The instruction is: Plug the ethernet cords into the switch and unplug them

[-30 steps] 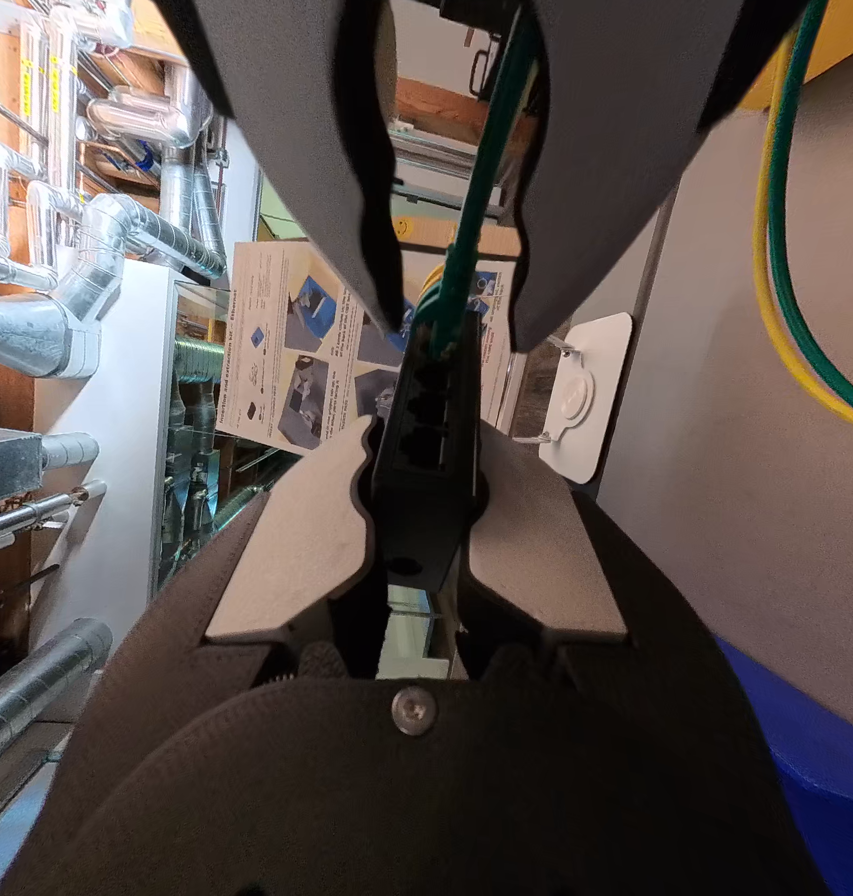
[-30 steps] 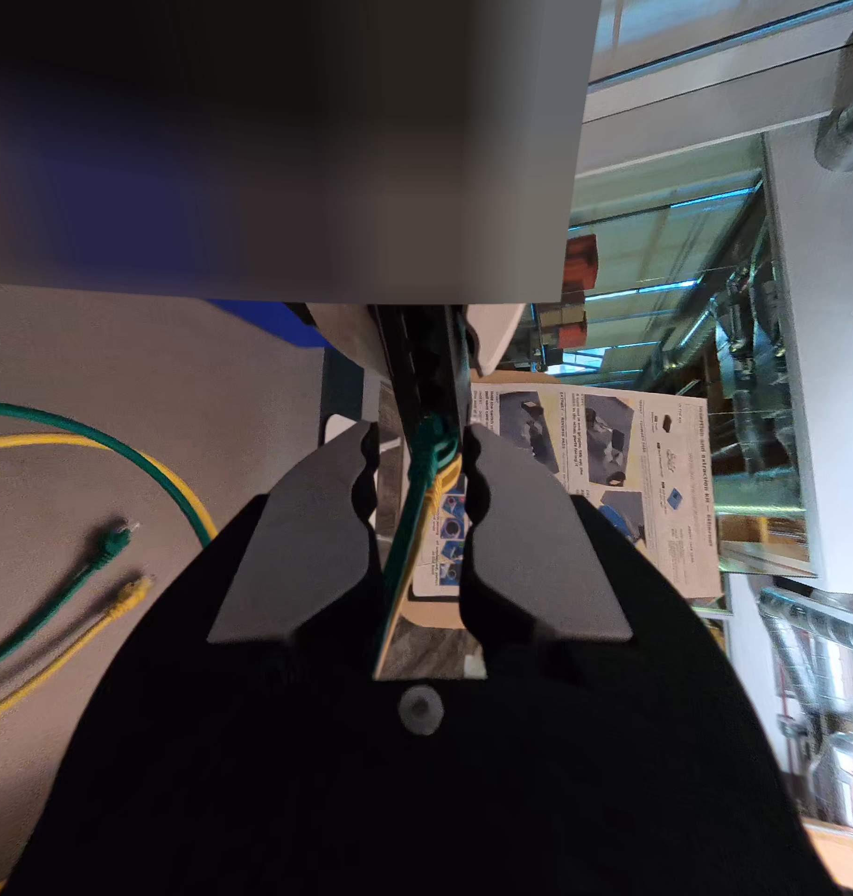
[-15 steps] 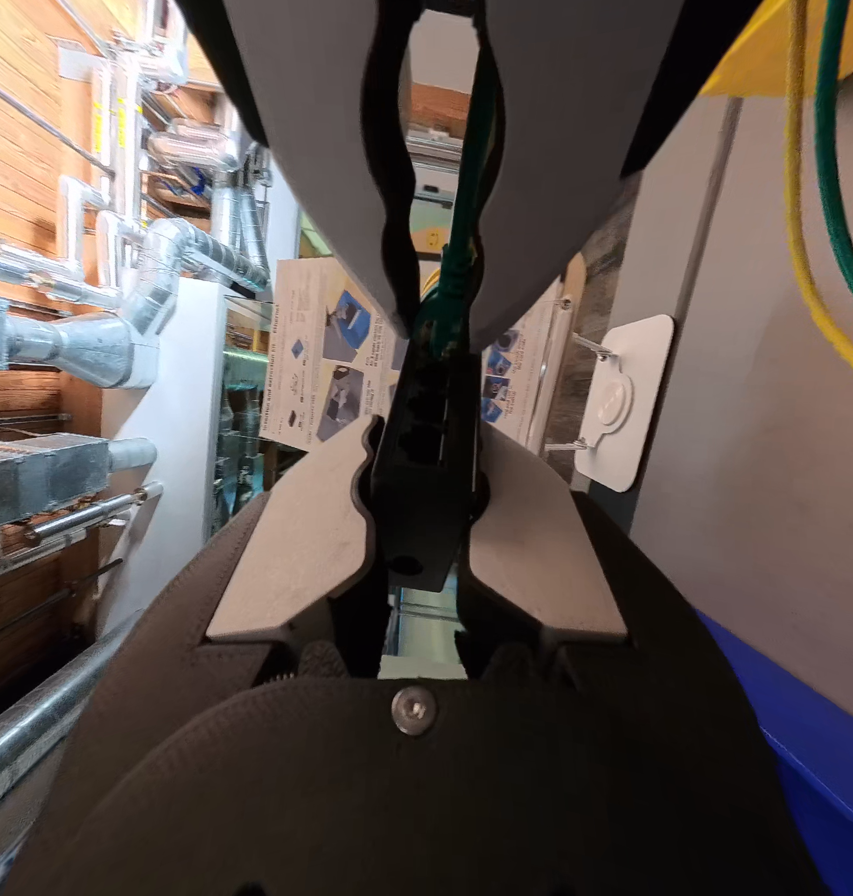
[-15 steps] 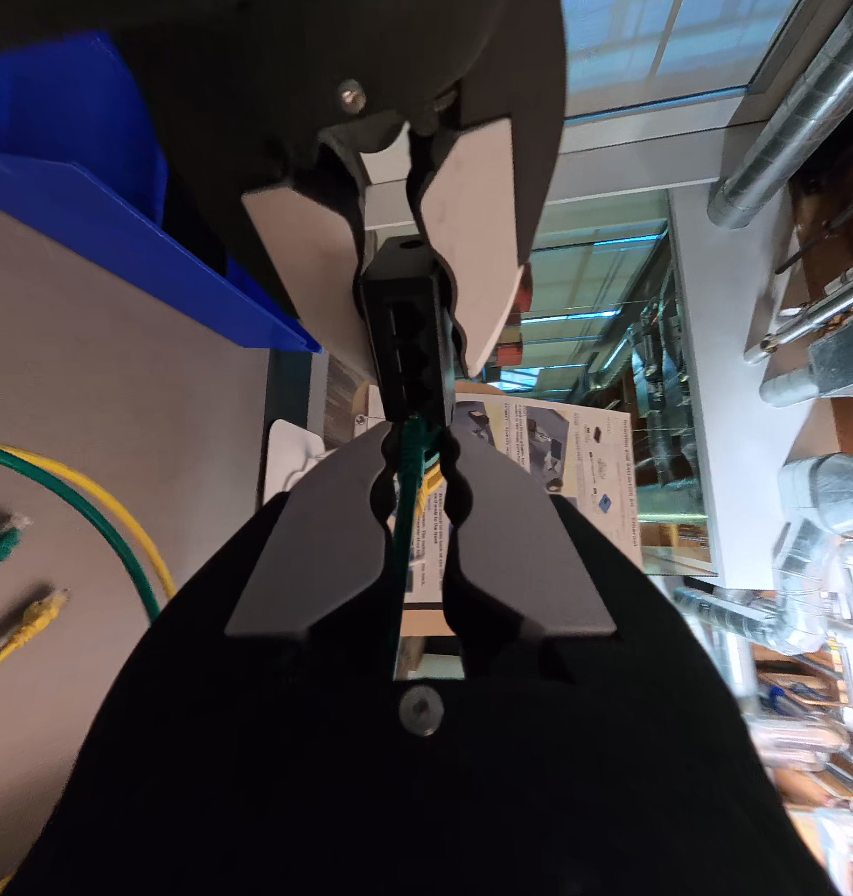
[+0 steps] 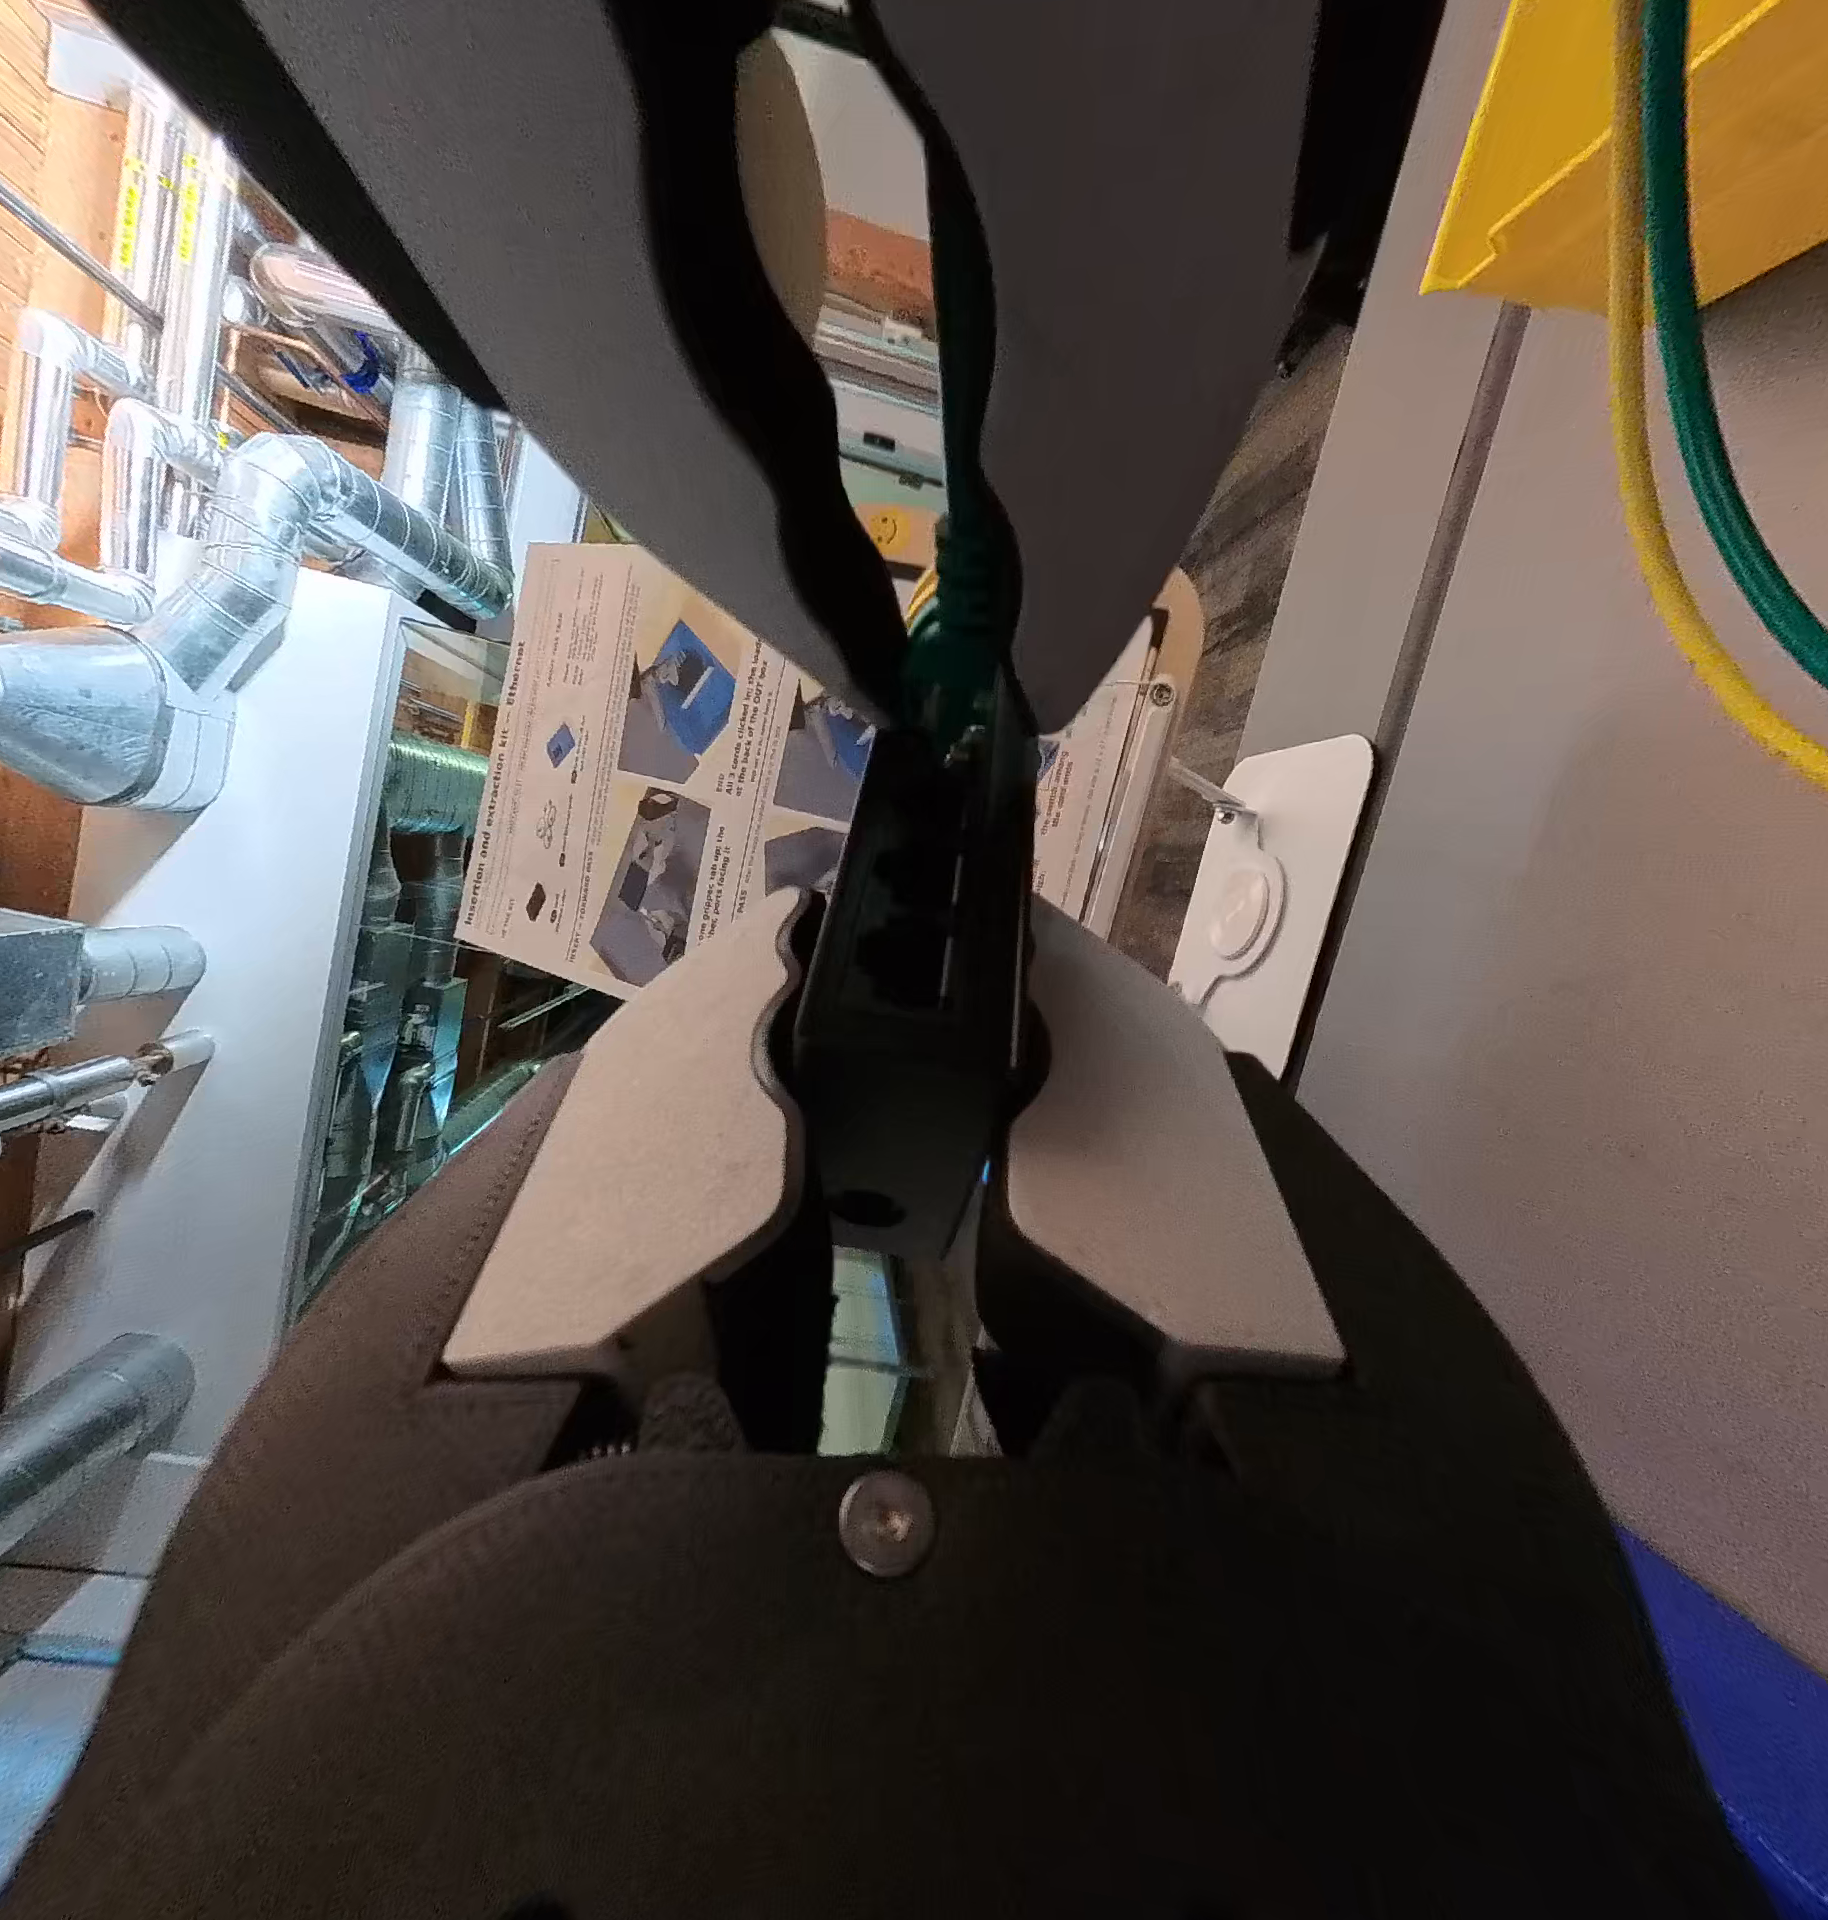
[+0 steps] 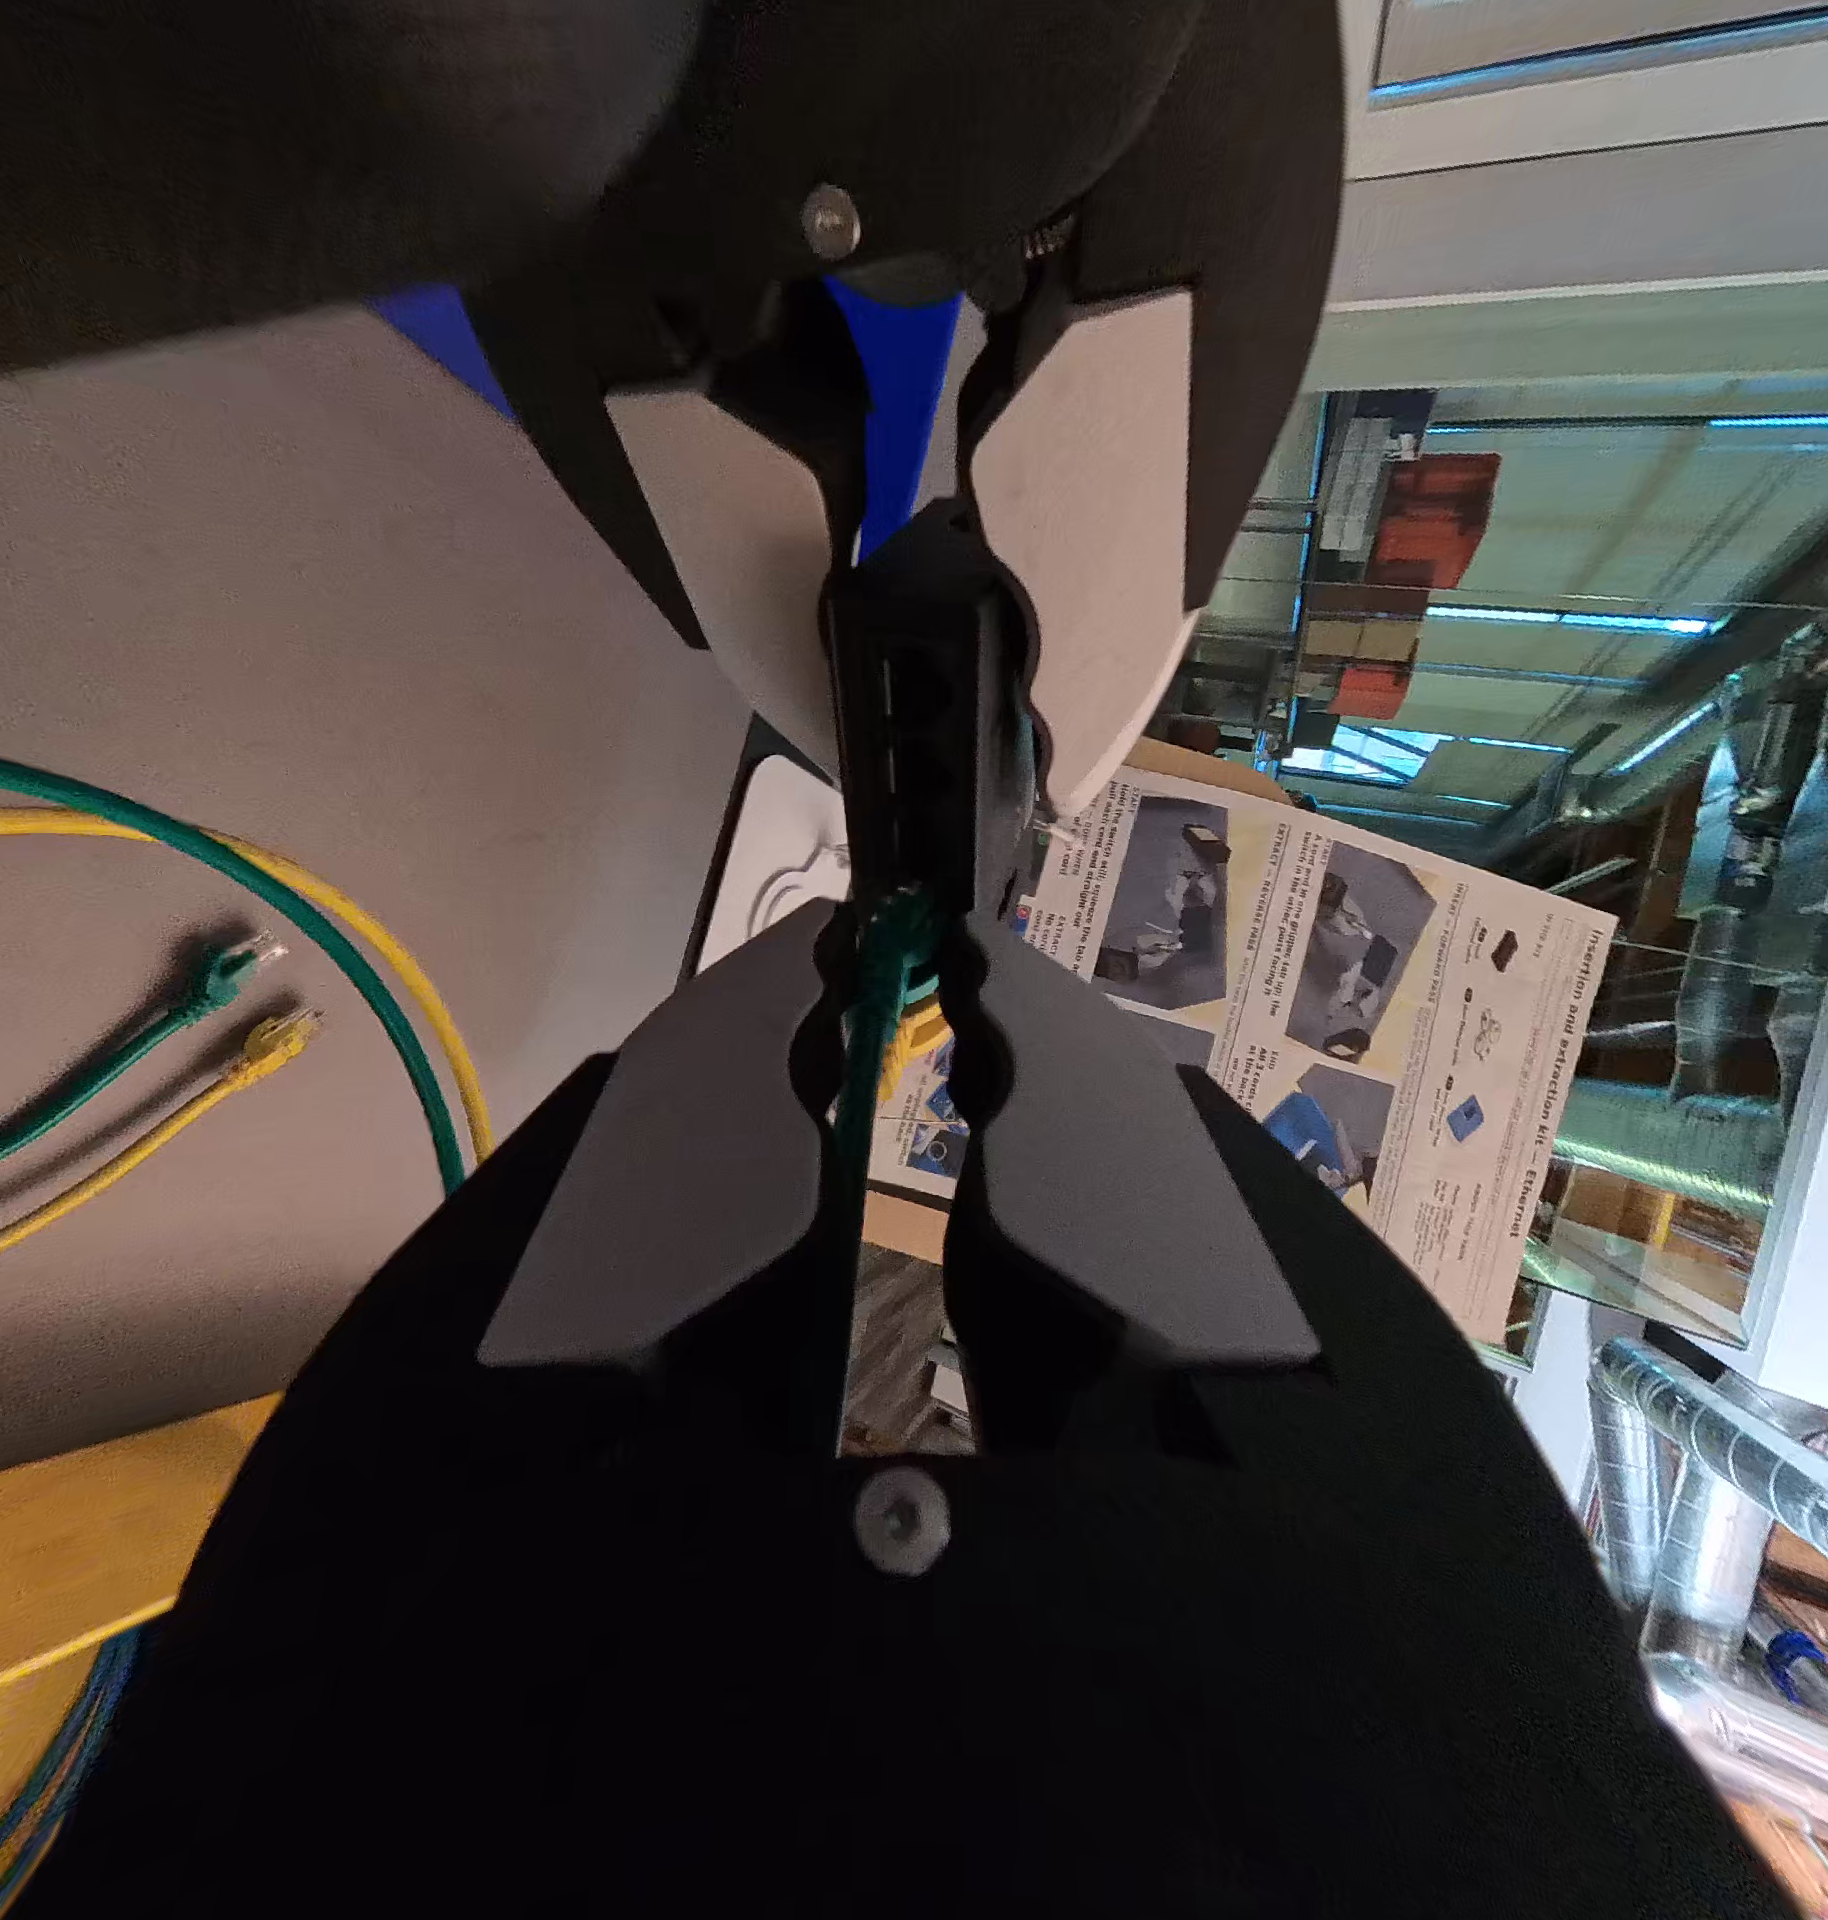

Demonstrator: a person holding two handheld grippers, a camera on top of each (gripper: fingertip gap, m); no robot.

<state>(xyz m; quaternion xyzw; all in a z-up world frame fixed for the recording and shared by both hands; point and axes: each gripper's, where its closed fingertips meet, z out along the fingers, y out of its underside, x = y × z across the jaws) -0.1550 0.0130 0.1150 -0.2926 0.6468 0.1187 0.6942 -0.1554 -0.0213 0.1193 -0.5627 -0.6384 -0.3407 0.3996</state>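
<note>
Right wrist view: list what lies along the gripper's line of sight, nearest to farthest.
right gripper → green cord pinched in it → black switch → left gripper clamping the switch's far end.

A printed instruction sheet (image 6: 1336, 1049) stands behind the grey table (image 6: 318, 644). A white wall plate (image 5: 1274, 883) sits at the table's edge, near a yellow bin (image 5: 1575, 156). Silver ducts (image 5: 214, 613) run overhead.
</note>
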